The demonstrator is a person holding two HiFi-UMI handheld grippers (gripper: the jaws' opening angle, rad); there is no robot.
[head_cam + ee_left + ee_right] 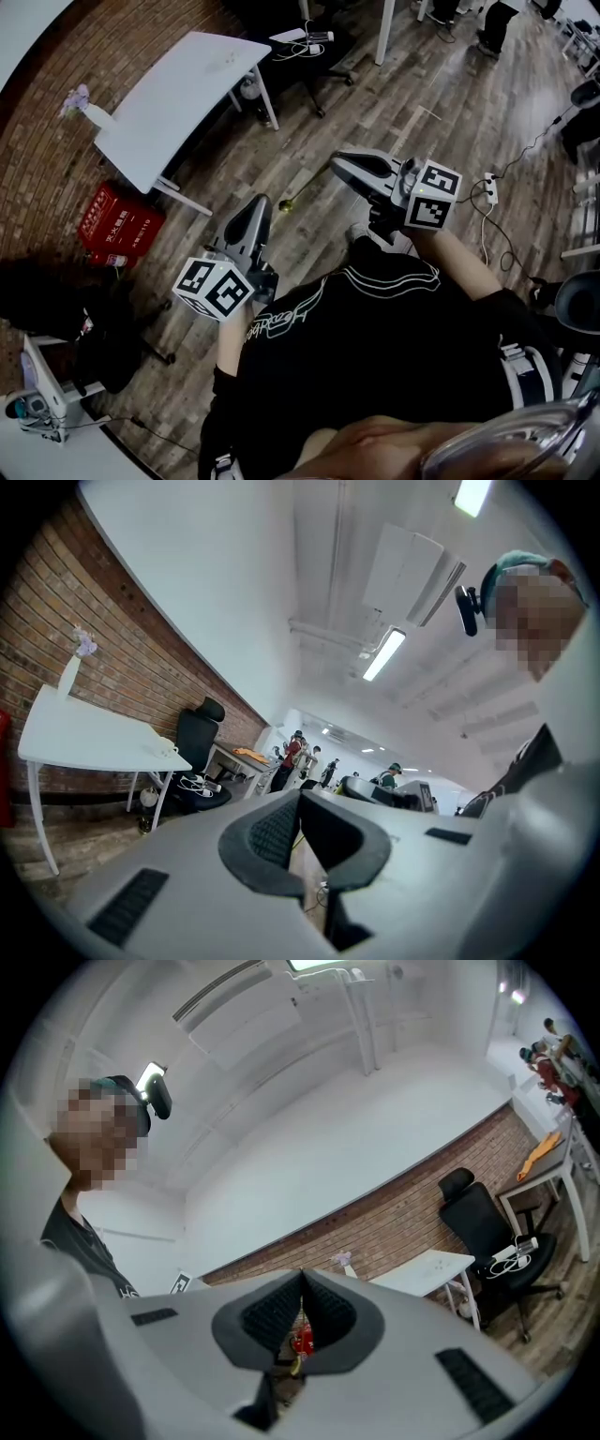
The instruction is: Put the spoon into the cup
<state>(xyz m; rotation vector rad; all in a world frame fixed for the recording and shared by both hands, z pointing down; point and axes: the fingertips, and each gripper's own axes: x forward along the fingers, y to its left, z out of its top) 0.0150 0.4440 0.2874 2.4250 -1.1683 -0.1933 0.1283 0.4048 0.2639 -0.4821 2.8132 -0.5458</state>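
Overhead, the left gripper (260,202) and right gripper (336,160) hung above the wood floor (394,84), to the right of the white bench (187,84) and nearer than it. Each gripper's fingers (272,832) met at the tips, gripping nothing. Between the grippers, a thin yellowish long-handled thing, possibly the spoon (287,204), lay on the floor. A red box (117,225) stood left, beside the bench.

Bright ceiling strip lights (382,654); fisheye warp at edges, dark vignette corners.
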